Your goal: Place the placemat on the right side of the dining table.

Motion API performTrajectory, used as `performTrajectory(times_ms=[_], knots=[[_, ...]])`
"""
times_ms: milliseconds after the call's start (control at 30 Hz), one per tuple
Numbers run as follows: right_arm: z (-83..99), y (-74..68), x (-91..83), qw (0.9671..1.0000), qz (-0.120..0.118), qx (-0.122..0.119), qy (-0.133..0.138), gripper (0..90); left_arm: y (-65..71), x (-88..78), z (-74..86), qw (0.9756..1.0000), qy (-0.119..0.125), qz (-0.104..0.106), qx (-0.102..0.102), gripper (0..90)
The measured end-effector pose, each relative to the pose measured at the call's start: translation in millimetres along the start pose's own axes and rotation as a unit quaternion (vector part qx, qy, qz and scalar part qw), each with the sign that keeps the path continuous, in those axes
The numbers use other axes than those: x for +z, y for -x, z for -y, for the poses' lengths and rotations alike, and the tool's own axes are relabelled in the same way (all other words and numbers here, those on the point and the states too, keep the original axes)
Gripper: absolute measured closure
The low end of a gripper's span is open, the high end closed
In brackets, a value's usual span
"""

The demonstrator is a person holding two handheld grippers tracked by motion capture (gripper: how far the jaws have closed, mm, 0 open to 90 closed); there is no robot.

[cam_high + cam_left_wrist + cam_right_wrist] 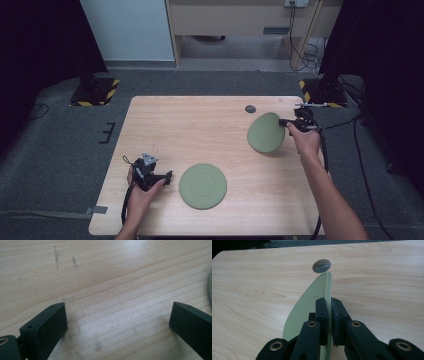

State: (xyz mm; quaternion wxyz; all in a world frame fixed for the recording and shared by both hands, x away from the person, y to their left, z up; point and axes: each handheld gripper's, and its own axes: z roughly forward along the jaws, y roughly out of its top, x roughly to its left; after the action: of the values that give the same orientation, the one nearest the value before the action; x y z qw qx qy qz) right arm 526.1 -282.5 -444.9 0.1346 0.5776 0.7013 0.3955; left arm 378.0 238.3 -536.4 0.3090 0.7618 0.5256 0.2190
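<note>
Two green plates are on the wooden table (200,125). One plate (202,186) lies flat near the front middle. The other plate (266,132) is tilted up on edge at the right, and my right gripper (290,123) is shut on its rim. In the right gripper view that plate (307,307) stands edge-on between the two black pads (323,312). My left gripper (167,177) rests low at the front left, pointing toward the flat plate. In the left gripper view its jaws stand wide apart over bare wood, and a sliver of plate rim (210,287) shows at the right edge.
A small grey round disc (250,109) is set in the table near its far edge, seen also as the disc (321,266) beyond the held plate. Dark stands with hazard-striped bases (95,90) flank the far corners. Cables trail off the right side.
</note>
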Motion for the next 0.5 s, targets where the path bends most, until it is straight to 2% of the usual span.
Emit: performTrajectory(times_ms=[100,500], knots=[[4.4,8.5,3.4,1.0,0.0,0.006,-0.004,85.9,0.0,0.0,0.0,1.0,0.0,0.0,0.0,1.1],[15.8,28.2,9.0,0.9997,-0.005,0.024,-0.009,85.8,0.4,-0.1,0.0,1.0,-0.001,-0.001,-0.001,1.0]])
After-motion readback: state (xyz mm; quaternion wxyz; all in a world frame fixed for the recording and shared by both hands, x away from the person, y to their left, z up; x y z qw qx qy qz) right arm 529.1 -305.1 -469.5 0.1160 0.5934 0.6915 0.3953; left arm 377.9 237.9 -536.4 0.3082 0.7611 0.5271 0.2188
